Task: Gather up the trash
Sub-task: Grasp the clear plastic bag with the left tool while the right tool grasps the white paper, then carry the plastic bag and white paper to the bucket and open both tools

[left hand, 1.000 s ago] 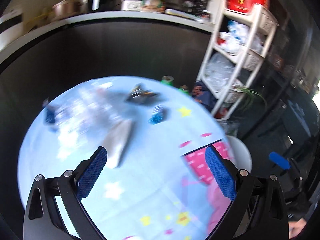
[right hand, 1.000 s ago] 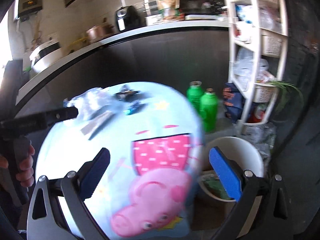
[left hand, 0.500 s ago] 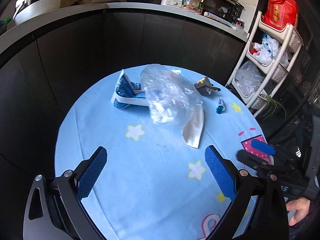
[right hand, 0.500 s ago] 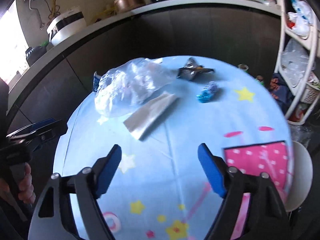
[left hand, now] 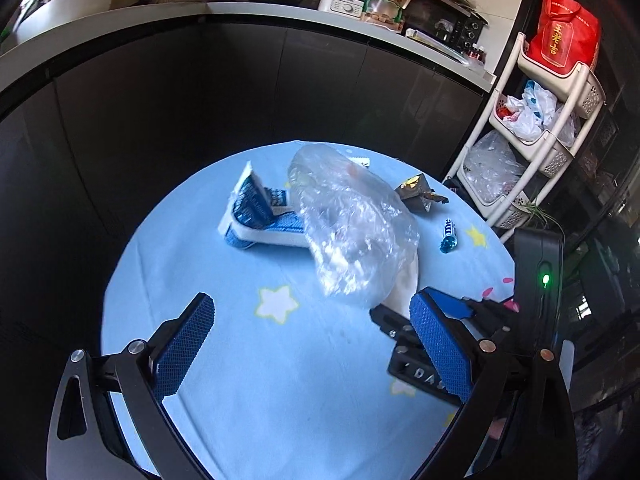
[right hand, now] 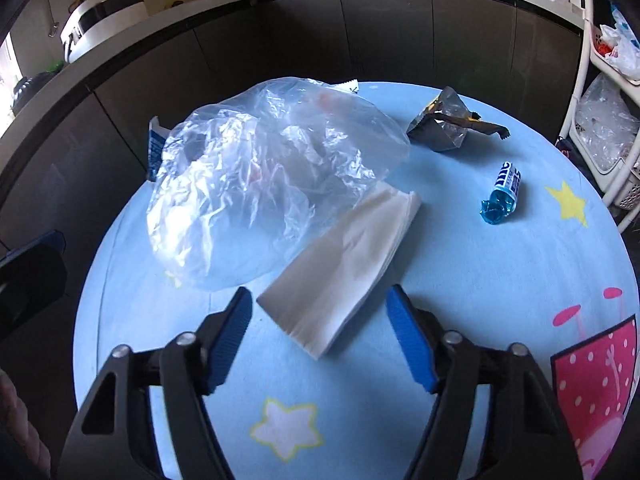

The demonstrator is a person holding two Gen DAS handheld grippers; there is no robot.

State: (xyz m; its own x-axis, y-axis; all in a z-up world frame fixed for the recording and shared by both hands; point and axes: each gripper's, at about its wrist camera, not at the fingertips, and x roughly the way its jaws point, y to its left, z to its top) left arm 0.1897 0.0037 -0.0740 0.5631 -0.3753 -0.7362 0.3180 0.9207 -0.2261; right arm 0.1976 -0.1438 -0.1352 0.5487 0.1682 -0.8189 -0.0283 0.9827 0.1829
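— Bench (right hand: 460, 280) status?
— Bag (right hand: 260, 180) biggest, napkin (right hand: 344, 264) half under it. My right claw (right hand: 320, 320) is closing, straddling the napkin, not touching. Left claw (left hand: 316, 344) open, empty.
— Next?
— Lower, pinch, I reckon.

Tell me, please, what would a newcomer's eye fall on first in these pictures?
Probably the big crumpled clear plastic bag in the middle of the round blue table, overlapping a white folded napkin. The right gripper hangs just before that napkin, its jaws closing with nothing pressed between them yet.
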